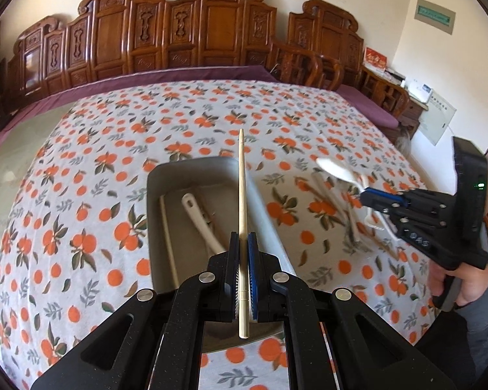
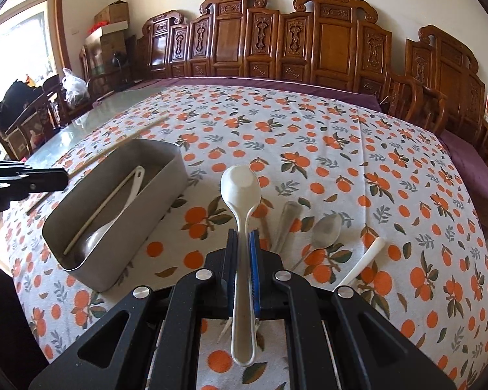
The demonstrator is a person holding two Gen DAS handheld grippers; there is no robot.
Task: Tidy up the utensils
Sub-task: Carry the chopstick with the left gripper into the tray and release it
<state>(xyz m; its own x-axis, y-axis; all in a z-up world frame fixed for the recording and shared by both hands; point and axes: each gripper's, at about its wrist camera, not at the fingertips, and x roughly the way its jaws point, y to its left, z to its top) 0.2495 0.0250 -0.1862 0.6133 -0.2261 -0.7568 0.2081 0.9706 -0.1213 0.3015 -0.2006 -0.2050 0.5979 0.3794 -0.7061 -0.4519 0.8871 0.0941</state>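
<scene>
My left gripper (image 1: 243, 237) is shut on a wooden chopstick (image 1: 241, 178) and holds it over the right side of a grey metal box (image 1: 153, 214). The box holds a white spoon (image 1: 198, 217) and a white chopstick (image 1: 167, 227). My right gripper (image 2: 243, 237) is shut on a white spoon (image 2: 240, 188), held above the tablecloth to the right of the box (image 2: 166, 175). In the left wrist view the right gripper (image 1: 362, 193) and its spoon (image 1: 333, 167) show at the right.
On the orange-print tablecloth (image 2: 341, 130), right of my right gripper, lie a metal spoon (image 2: 325, 230), a clear utensil (image 2: 288, 217) and a white handle (image 2: 367, 253). The left gripper (image 2: 65, 175) shows at the left. Carved wooden chairs (image 2: 276, 42) line the far edge.
</scene>
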